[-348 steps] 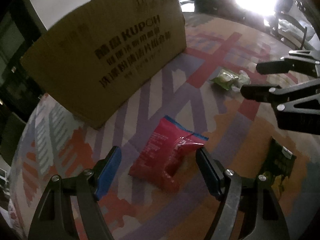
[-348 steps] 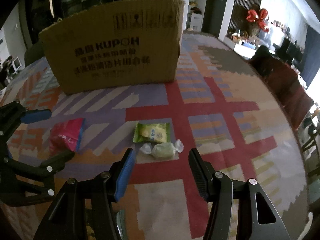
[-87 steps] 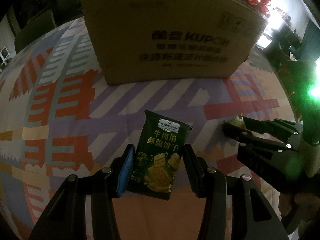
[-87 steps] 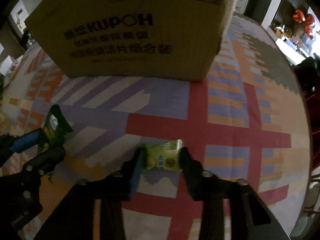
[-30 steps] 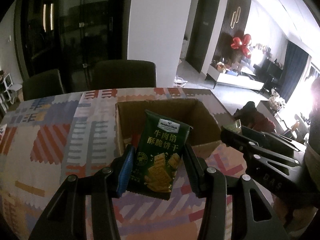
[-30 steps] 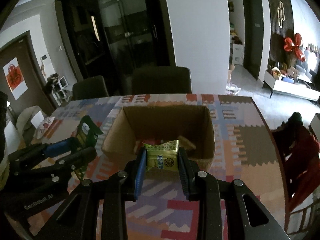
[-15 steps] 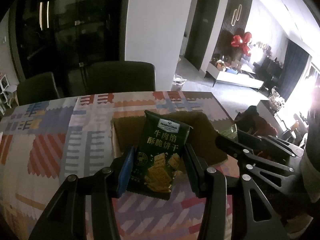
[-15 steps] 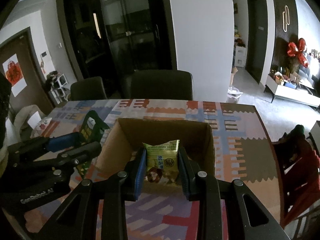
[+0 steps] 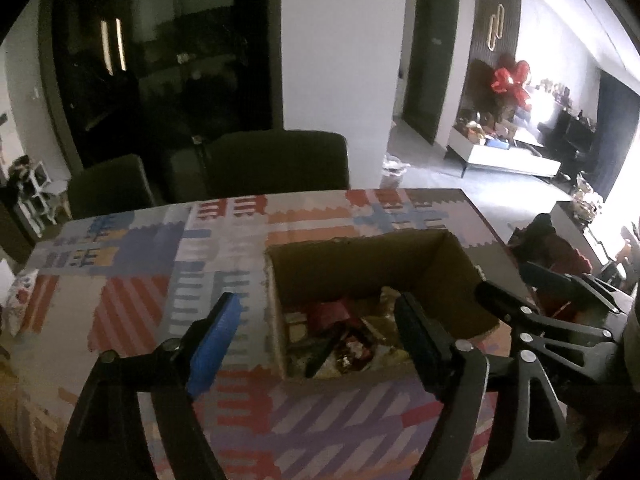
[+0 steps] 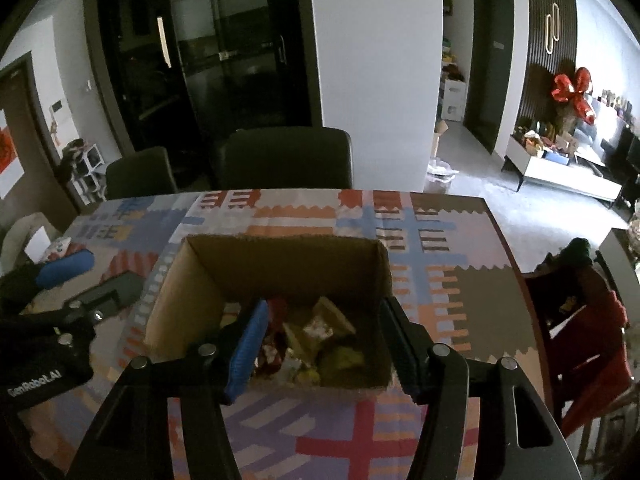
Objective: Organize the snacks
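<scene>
- Both grippers hang above the open box. The left gripper has its black jaws spread wide, one faced with a blue pad, and nothing sits between them; these jaws have just been opening.
- Right gripper is likewise released, with a blue pad on one jaw and only air between the two; its jaws have just been opening too. In the left wrist view it reaches in from 3 o'clock.
- Patchwork-patterned worktop, in red, orange, blue and lilac blocks, carries the box near its middle.
- Two dark upholstered chairs stand at the worktop's 12 o'clock edge.
- Open brown cardboard box stands upright on the worktop, below both grippers.
- Mixed snack packets, red, yellow and green, lie piled on the box floor; single packets are too dim to tell apart.
</scene>
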`<state>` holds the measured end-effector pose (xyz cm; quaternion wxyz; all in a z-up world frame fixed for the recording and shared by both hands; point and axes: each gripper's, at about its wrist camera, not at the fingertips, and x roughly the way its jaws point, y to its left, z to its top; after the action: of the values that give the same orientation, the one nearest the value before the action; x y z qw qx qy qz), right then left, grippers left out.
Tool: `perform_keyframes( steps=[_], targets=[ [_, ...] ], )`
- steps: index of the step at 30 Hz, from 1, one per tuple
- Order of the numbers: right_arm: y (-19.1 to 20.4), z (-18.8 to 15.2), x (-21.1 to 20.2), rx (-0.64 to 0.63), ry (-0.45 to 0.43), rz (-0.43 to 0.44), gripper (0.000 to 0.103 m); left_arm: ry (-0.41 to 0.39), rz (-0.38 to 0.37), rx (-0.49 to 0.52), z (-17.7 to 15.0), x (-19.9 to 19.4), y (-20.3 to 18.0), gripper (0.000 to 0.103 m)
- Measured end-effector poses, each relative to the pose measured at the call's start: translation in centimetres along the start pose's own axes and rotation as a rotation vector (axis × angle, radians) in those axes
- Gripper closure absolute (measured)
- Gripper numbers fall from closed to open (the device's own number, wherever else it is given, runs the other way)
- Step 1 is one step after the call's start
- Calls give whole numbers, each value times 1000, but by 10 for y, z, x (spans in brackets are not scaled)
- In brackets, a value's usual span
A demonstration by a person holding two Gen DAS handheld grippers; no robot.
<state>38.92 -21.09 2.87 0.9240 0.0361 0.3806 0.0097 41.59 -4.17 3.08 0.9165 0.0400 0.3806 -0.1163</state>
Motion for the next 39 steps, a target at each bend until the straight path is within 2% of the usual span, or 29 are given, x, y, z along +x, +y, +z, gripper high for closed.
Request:
perform_keyframes(
  steps=[5, 9, 12, 22, 30, 39],
  targets=[
    [6, -22, -34, 20, -52, -31, 30, -92, 73, -12, -23, -38, 7, 12],
    [13, -45, -67, 40, -94, -50, 25, -156, 94, -9, -45, -71, 9, 5],
    [16, -63, -90, 65, -126, -63, 20, -186, 102, 8, -60, -89, 9, 5],
    [19, -106, -155, 101, -210, -87, 17, -249, 80, 56, -100, -145, -4, 0],
    [18, -134, -195, 66, -228, -69, 17, -278, 58, 5, -129, -192, -20, 0],
    [9, -162, -244, 17, -281, -81, 17, -320, 76, -24, -157, -234, -39, 0]
  ],
)
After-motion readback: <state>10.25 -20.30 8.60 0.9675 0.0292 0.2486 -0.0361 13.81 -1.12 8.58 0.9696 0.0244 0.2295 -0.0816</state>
